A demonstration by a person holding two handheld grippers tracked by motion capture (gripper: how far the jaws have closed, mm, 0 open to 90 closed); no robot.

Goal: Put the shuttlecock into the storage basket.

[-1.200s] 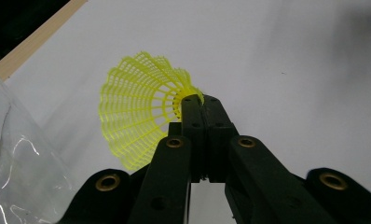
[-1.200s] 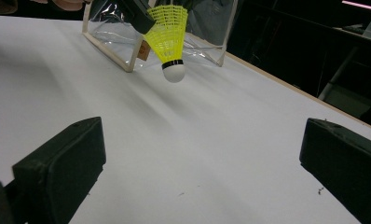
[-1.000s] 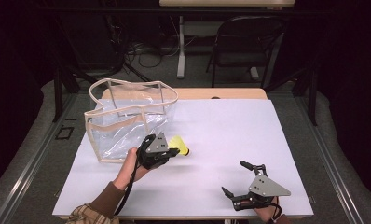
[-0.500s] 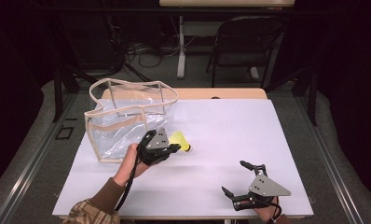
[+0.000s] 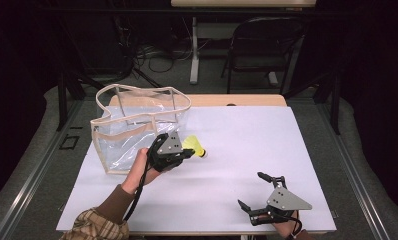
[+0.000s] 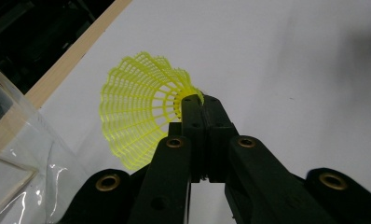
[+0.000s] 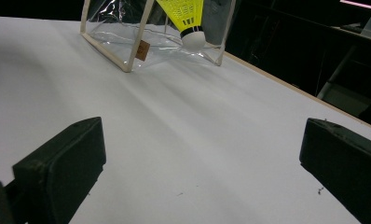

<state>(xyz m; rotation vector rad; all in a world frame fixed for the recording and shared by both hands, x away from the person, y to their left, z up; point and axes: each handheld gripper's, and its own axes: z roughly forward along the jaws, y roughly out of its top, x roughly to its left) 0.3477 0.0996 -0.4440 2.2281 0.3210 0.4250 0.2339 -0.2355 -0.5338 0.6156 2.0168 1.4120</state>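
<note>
Left tongs (image 5: 187,154) clamped on the skirt of the yellow shuttlecock (image 5: 195,147), jaws pressed together at the narrow end of the mesh, as seen in the left gripper view on the shuttlecock (image 6: 137,116). Held just above the white tabletop (image 5: 247,140), right beside the near side of the clear bag (image 5: 137,130), cork end pointing away from the bag. Right tongs (image 5: 259,192) spread wide and empty, resting low near the front right of the tabletop, well apart from both things. Step in hand, by the look of it: carrying the shuttlecock toward the bag, with the drop not yet made. Next move likely calls for a lift above the cream-trimmed rim, a short swing left over the mouth, then a release inside. Worth watching: the looped handle standing over the opening and the soft, slumped walls, either of which could catch the skirt or fold in; a steadying hold on the rim from the right tongs might help. Plenty of bare tabletop to the right and front; bag close to the left edge, wooden strip along the far edge.
</note>
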